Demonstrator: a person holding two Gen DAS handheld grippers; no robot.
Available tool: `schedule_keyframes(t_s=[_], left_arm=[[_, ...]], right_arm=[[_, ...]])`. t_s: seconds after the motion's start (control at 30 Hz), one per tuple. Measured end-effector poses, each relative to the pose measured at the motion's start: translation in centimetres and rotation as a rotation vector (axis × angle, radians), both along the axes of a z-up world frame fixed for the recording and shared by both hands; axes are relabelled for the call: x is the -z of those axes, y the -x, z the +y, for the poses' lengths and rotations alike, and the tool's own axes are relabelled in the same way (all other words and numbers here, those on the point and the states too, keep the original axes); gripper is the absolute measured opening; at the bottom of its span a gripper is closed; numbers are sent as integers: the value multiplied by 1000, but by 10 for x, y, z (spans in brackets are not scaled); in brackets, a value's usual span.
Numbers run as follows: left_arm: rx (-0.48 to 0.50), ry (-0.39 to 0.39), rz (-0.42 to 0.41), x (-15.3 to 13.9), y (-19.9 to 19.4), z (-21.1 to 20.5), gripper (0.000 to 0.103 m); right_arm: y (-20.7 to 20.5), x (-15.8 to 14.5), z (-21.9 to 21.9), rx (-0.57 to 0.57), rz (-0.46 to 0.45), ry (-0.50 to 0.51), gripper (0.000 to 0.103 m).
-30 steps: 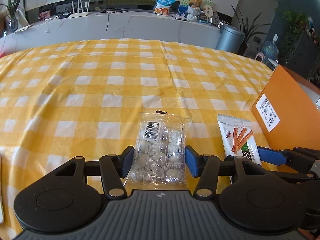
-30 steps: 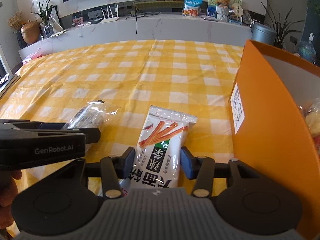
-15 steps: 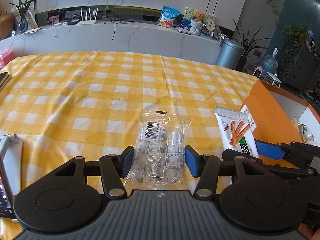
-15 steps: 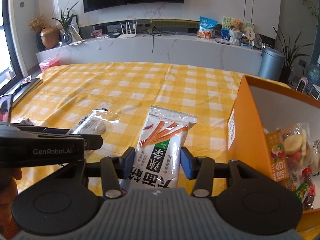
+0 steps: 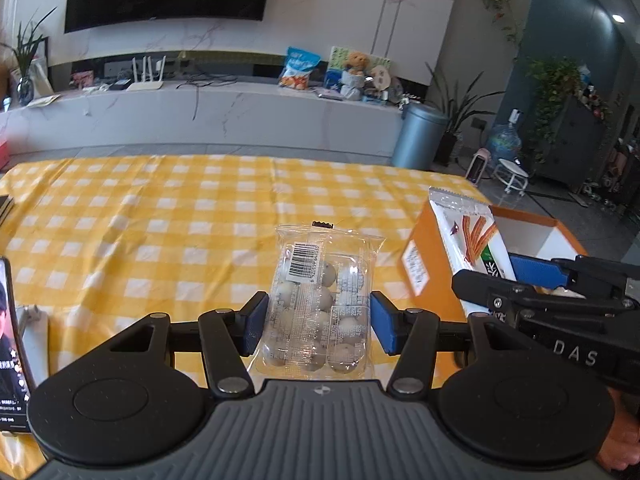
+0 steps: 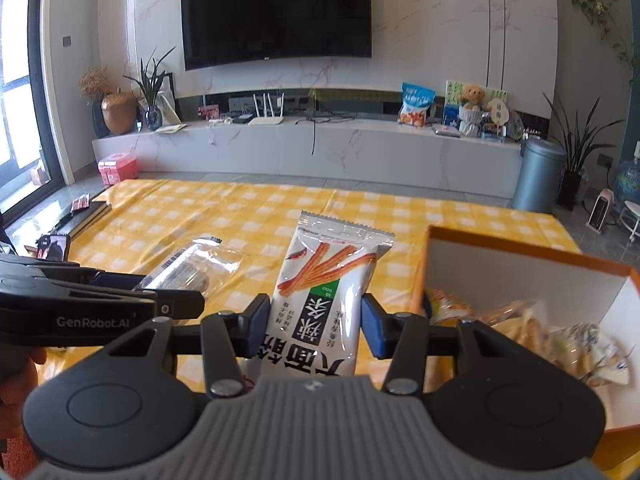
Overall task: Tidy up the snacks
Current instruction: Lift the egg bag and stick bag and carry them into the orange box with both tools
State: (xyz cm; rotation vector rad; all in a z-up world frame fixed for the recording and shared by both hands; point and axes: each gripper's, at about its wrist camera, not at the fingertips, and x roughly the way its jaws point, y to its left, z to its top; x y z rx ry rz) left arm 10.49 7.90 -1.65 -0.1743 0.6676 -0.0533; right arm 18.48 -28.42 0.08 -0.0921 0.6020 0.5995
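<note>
My left gripper (image 5: 316,322) is shut on a clear pack of round white sweets (image 5: 320,296) and holds it above the yellow checked tablecloth (image 5: 160,232). My right gripper (image 6: 314,326) is shut on a white snack packet with red sticks printed on it (image 6: 320,288), held in the air beside the orange box (image 6: 520,256). The same packet (image 5: 468,236) and box (image 5: 420,248) show at the right of the left wrist view. The box holds several wrapped snacks (image 6: 540,332). The clear pack (image 6: 196,268) shows at the left of the right wrist view.
A phone (image 5: 12,344) with a lit screen lies at the table's left edge. A white marble console (image 6: 320,152) with a router, snack bags and a teddy bear stands beyond the table. A grey bin (image 5: 420,136) stands at its right end.
Both grippers have lifted their packets up off the tablecloth. The views now sit higher, and the inside of the orange box has come into sight.
</note>
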Motion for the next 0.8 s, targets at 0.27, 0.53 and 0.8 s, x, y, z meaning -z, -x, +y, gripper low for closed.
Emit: schedule_keyframes(t_s=[0.27,0.53,0.8], left_arm=[[108,-26,-49,-25,-12,-45,62],[265,-46,-39,-34,-50,-103,62],[422,-44,46,-17,-96,-159,62]], right_arm=[[-10,-28,-59,61,-67,14,48],[-38,-36,-122,175,-61,71,48],[-73,-25,-161,236,1,155,48]])
